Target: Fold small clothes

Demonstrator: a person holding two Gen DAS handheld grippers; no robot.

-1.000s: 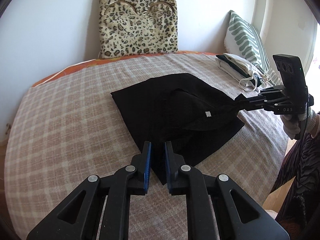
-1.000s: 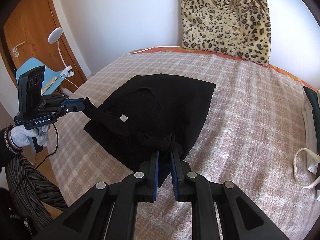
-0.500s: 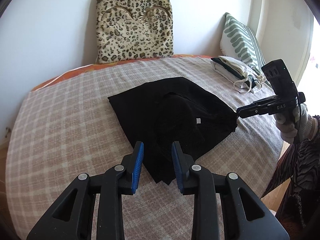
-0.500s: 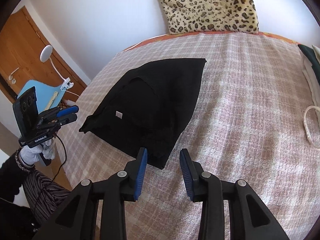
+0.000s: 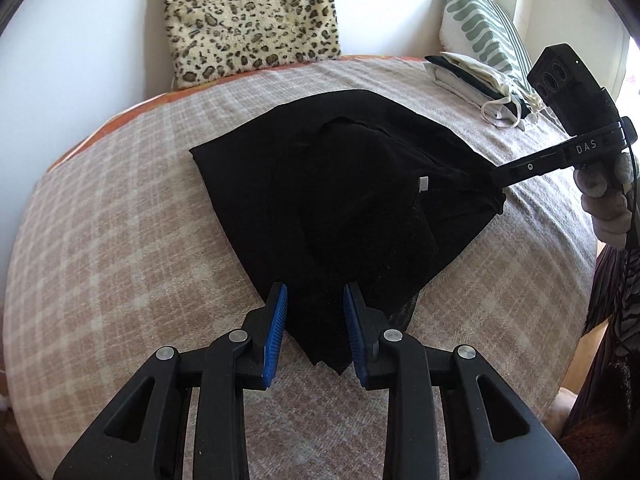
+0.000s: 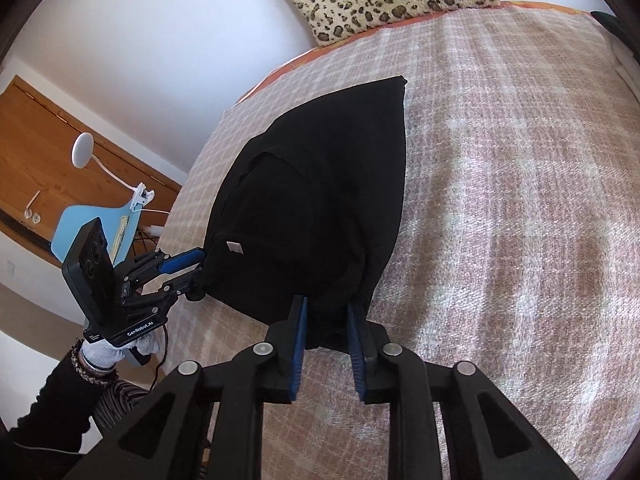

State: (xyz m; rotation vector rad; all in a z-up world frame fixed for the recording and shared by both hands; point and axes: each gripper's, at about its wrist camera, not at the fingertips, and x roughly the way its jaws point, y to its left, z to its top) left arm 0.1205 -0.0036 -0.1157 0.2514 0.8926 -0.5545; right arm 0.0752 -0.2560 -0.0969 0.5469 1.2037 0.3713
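Observation:
A black garment [image 5: 340,200] lies folded in a rough triangle on the checked bedspread [image 5: 120,240]; a small white label shows on it. My left gripper [image 5: 316,320] is open, its blue pads on either side of the garment's near corner without pressing it. In the right wrist view the garment [image 6: 328,200] runs down to my right gripper [image 6: 326,320], whose jaws are closing with another corner of cloth between them, a gap still showing. Each gripper appears in the other's view: the right gripper [image 5: 498,174] at the cloth's right tip, the left gripper [image 6: 196,276] at its left tip.
A leopard-print cushion [image 5: 252,20] leans on the wall behind the bed. A striped pillow [image 5: 480,28] and a folded stack of clothes [image 5: 480,84] lie at the far right. Left of the bed [image 6: 500,200] are a wooden door [image 6: 40,152], a clip lamp [image 6: 82,154] and a blue chair [image 6: 96,228].
Both grippers let go of the lifted corners, and the garment dropped flat. Both then sank toward its edges. The right gripper rolled, and its jaws have narrowed since half a second ago.

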